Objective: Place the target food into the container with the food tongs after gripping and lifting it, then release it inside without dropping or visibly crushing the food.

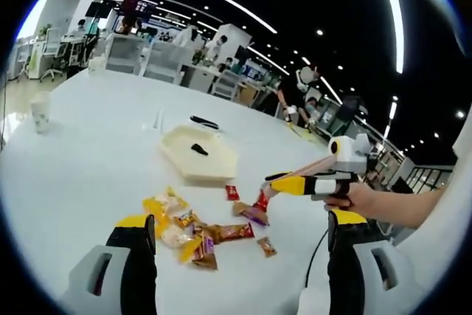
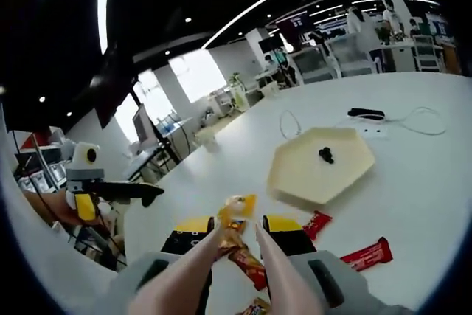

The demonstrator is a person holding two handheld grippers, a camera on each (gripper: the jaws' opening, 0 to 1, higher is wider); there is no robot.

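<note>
Tongs (image 2: 221, 263) are clamped between the jaws of the right gripper (image 2: 240, 235), their pale arms reaching forward to a yellow-wrapped snack (image 2: 237, 208) pinched at the tips, lifted above the white table (image 2: 428, 182). Red snack bars (image 2: 366, 254) lie at four o'clock. Farther on, at one o'clock, a cream hexagonal container (image 2: 321, 160) holds a small dark item (image 2: 325, 155). In the left gripper view, the left gripper (image 1: 240, 237) is seen with jaws apart over scattered snack packets (image 1: 203, 234).
</note>
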